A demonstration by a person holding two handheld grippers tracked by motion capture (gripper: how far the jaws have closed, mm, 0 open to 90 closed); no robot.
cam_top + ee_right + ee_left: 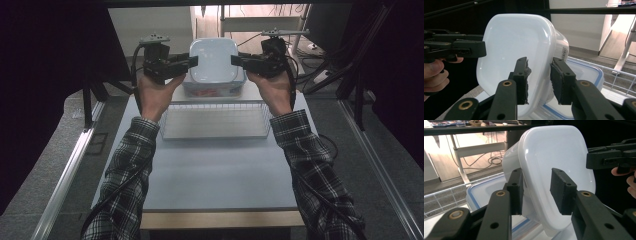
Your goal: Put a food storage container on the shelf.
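A white lidded tub [214, 60] stands on a bigger clear box with a blue-edged lid [215, 91]. My left gripper [192, 62] is at the tub's left side and my right gripper [234, 60] at its right side, both pointing inward. In the left gripper view the tub's rim [524, 157] lies between the jaws of the left gripper [537, 190], with a gap showing, so it is open. The right gripper [540, 80] straddles the opposite rim [549, 30] the same way, open, pads apart from the plastic.
A white wire basket [215, 122] lies on the grey table [215, 175] just in front of the stacked boxes. Dark curtains flank the table. Cables and a desk frame [270, 22] sit behind it.
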